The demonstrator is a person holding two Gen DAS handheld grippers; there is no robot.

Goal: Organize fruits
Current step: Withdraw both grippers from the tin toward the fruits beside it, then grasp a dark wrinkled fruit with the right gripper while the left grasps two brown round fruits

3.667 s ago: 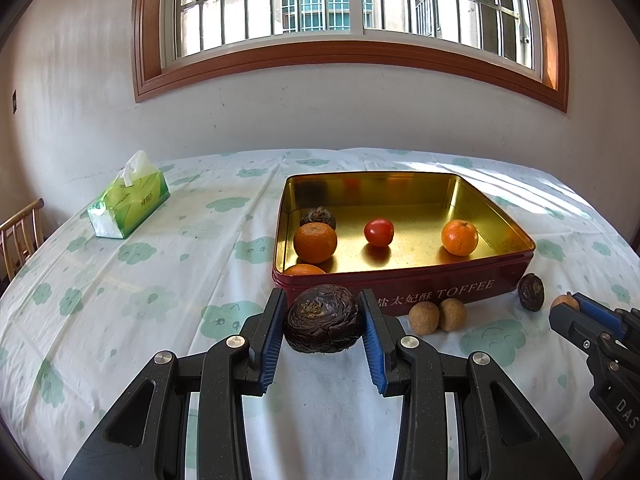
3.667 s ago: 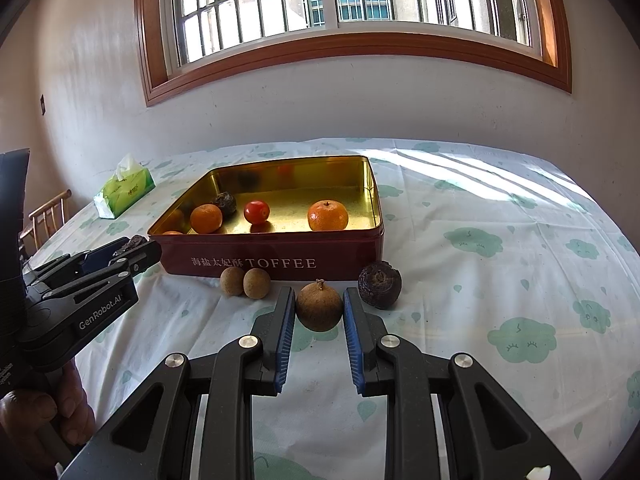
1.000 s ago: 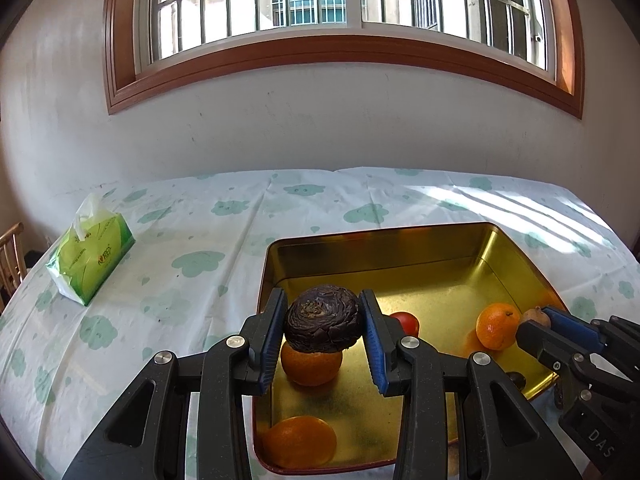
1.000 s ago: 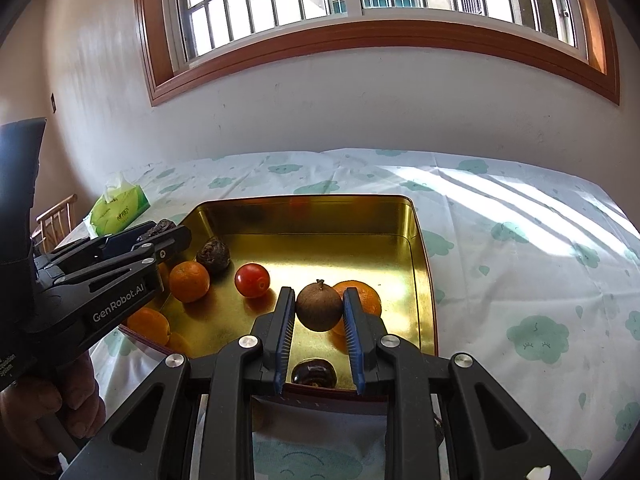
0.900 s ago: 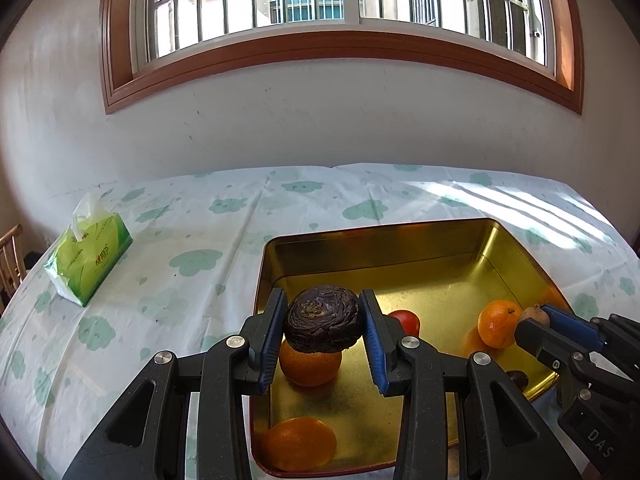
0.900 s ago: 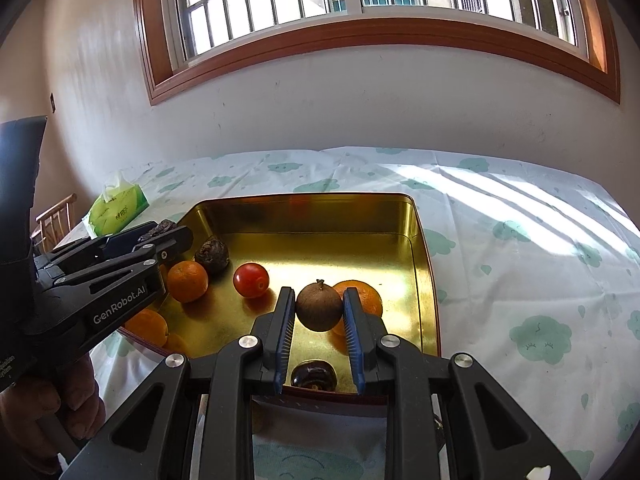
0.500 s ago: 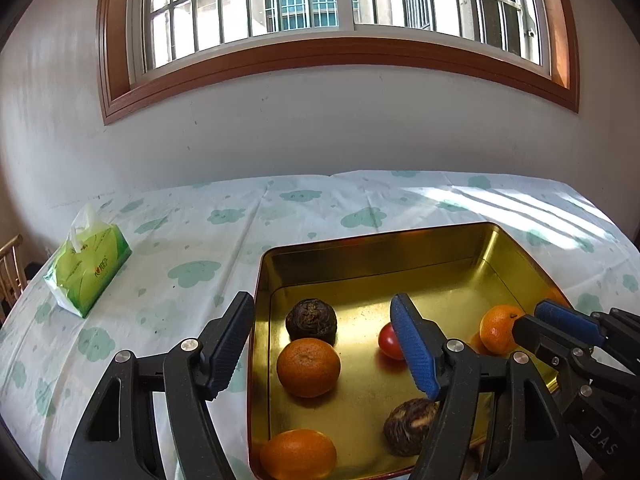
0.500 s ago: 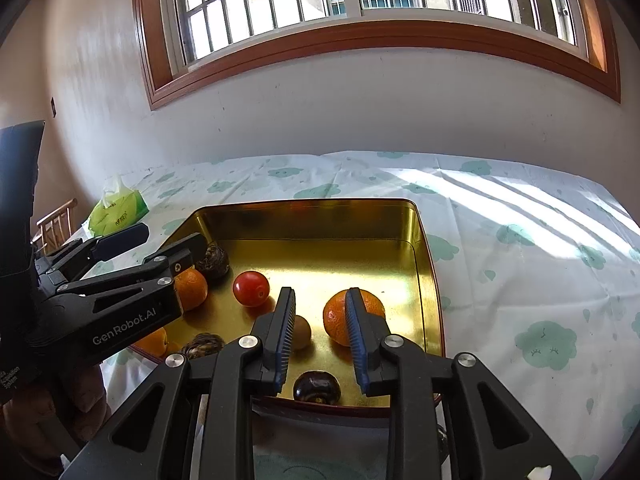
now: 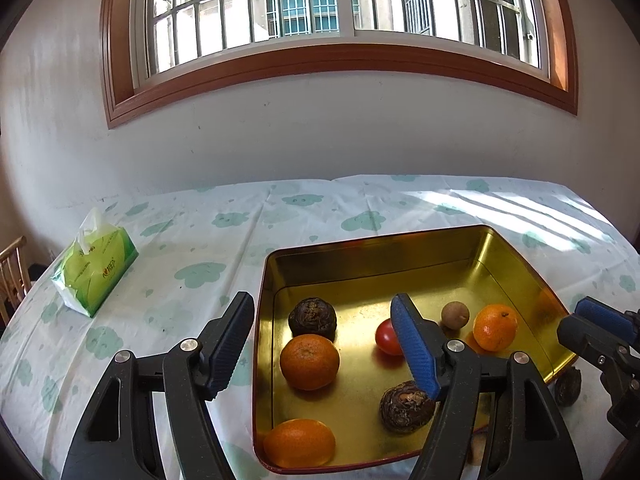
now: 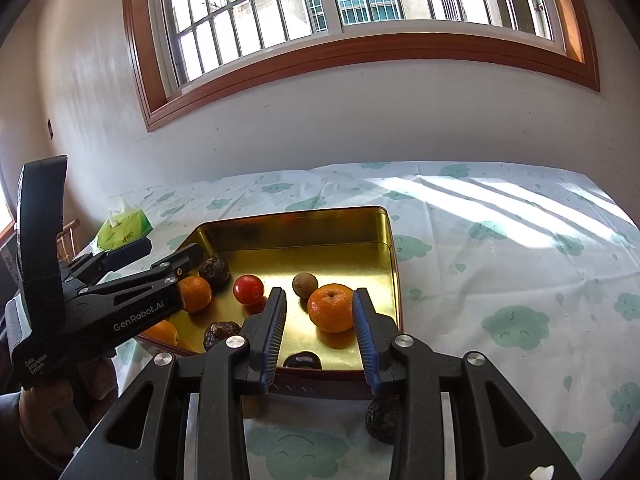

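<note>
Both grippers gape, holding nothing: left gripper [image 9: 324,340], marked "GenRobot.AI", and right gripper [image 10: 318,332] hover over the gold tin [image 10: 394,280], which holds the fruits, among them a tomato [image 10: 248,289] and tangerine [image 10: 331,307].

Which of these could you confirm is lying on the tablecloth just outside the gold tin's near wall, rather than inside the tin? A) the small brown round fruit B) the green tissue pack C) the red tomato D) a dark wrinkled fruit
D: a dark wrinkled fruit sits on the tablecloth in front of the tin, while the tomato and small brown fruit lie inside it.
</note>
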